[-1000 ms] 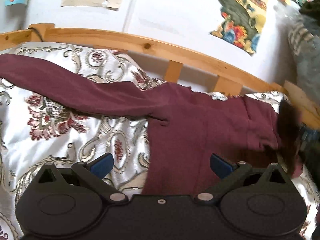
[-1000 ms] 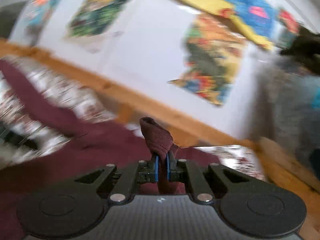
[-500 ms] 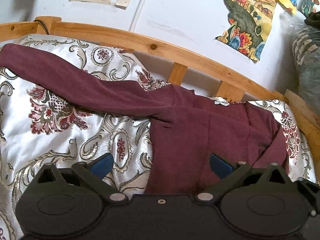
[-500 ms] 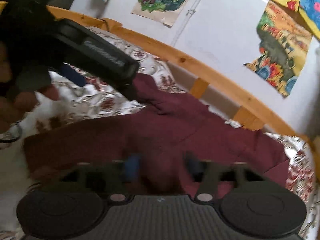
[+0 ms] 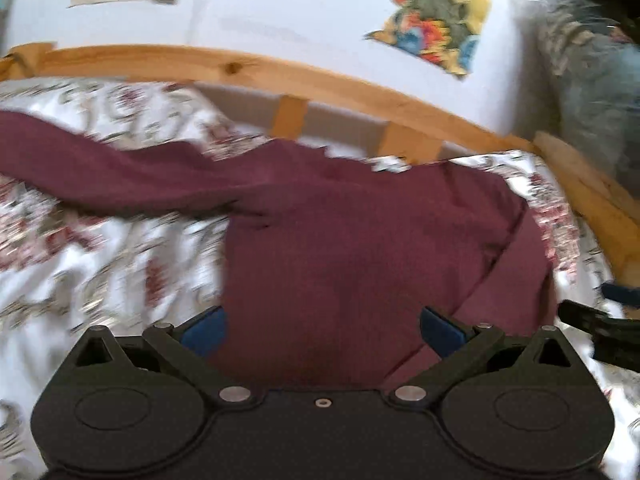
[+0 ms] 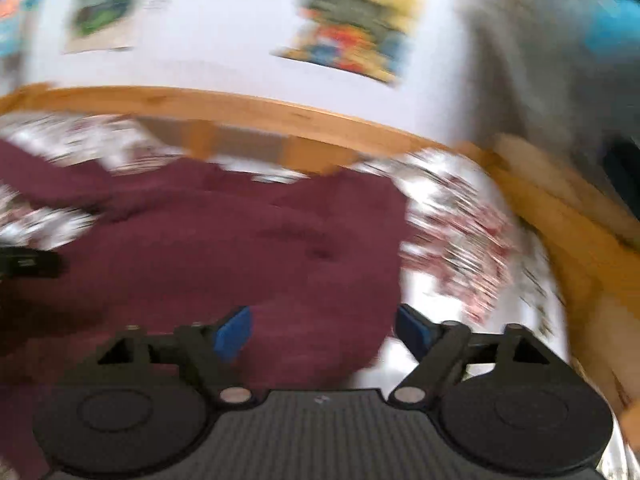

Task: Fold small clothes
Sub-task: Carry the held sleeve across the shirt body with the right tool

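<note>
maroon top (image 5: 360, 248) flat on bed (image 5: 92, 272), sleeve stretched leftward | left hand-held gripper (image 5: 322, 326) released above it | right hand-held gripper (image 6: 324, 330) released | headboard (image 6: 240, 110) blurred in right view

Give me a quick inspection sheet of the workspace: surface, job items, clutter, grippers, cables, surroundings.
Surface: patterned bedspread, blurred.
Job's things: maroon top lying flat, one sleeve stretched out leftwards.
Clutter: grey bundle at far right.
Grippers: left gripper and right gripper open, empty, over the top.
Cables: nothing seen.
Surroundings: wooden bed rail, white wall with posters.
</note>
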The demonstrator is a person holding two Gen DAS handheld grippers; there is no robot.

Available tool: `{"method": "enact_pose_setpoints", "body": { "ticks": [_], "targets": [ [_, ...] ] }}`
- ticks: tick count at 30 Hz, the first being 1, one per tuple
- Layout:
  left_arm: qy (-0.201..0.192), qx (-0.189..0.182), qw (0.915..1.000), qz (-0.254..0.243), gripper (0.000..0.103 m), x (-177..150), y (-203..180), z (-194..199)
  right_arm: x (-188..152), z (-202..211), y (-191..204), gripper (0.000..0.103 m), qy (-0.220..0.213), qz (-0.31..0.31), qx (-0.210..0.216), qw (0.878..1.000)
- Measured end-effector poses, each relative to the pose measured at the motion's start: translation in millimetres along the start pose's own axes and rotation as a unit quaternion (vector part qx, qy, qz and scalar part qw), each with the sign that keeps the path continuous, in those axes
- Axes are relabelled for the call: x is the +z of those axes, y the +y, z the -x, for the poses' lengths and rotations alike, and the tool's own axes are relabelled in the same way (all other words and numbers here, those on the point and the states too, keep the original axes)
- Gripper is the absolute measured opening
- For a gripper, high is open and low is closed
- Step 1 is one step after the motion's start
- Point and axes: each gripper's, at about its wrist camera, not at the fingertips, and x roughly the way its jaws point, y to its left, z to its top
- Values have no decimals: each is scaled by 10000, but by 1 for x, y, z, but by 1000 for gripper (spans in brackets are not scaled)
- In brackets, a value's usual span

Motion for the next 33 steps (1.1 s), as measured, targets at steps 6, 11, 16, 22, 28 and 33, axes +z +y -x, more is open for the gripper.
{"method": "enact_pose_setpoints", "body": {
  "ticks": [6,11,16,22,28,33],
  "targets": [
    [-34,-873,9948,-532,102,39,-68,-59,-19,-31,-76,49,118,-1894,181,9817],
    [116,-1862,9775,-988,95,67,-125,-123,-45,-48,-101,34,230,-2612,603,9631],
    [507,-2380,9582,-1506,81,84,-172,-175,-52,-52,-104,34,74,-2966,1150,9480],
    [1186,-2707,9389,-1767,13,92,-198,-204,-54,-58,-106,27,94,-3188,1298,9388],
    [841,-2801,9392,-1798,3,99,-202,-189,-52,-55,-107,6,32,-3386,1329,9315],
    [390,-2656,9499,-1602,3,116,-198,-182,-53,-45,-125,5,-87,-3847,1223,9149]
  ]
}}
